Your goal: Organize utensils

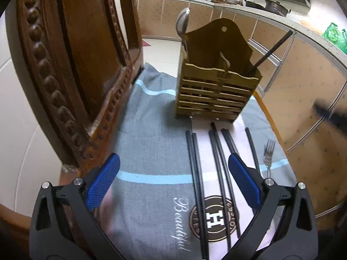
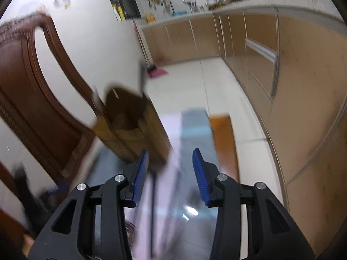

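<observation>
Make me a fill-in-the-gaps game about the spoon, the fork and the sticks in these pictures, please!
1. The shiny metal spoon stands in the slatted wooden utensil holder with its bowl pointing ____.
2. The silver metal fork lies on the grey striped ____.
3. The long black chopsticks on the cloth lie in ____ of the holder.
4. The left gripper with blue pads holds ____.

Missing words: up; cloth; front; nothing
</observation>
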`<state>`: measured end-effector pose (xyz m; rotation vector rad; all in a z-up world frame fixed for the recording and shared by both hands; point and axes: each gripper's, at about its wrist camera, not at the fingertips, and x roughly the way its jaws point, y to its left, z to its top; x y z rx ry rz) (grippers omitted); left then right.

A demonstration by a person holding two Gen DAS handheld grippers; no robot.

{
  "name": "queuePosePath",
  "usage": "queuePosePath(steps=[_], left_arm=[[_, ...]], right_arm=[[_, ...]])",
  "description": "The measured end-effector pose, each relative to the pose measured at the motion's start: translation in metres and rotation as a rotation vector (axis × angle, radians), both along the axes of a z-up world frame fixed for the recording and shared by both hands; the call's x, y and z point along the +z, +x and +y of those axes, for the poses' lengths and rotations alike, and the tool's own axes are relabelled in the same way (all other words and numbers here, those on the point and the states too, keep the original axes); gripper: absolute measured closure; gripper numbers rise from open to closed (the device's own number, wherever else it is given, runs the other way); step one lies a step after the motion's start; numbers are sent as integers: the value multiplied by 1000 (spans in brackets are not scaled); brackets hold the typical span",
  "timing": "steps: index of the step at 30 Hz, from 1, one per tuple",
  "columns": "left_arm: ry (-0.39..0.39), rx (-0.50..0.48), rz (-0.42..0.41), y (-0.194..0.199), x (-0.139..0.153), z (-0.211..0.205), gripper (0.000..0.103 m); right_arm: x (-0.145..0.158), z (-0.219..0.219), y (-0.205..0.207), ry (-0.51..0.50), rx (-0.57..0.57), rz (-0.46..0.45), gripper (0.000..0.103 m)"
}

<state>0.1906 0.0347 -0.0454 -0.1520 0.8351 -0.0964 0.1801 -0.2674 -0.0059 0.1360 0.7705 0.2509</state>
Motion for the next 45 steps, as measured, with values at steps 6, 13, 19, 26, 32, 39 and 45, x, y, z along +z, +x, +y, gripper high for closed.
queuePosePath(steps=[6,13,19,26,32,39,45], left_arm=[[-6,-12,-5,-2,-10,-6,5],[93,-37,51,15,-39,-21,15],[135,1,104,48,-56,-19,23],[139,9,154,77,-82,-28,23],[127,62,186,95,-90,-21,24],[123,62,183,112,-93,-30,33],[117,11,168,128,-91,-42,94]], right_arm=[[-61,-26,5,11,99,43,61],[-85,-37,22,62,177,80,61],[-93,-31,30,63,228,89,62],[-98,-35,37,94,256,105,65],[-106,-34,41,78,281,131,71],[-110,-25,43,64,318,137,84],[-111,-18,44,39,341,121,95]])
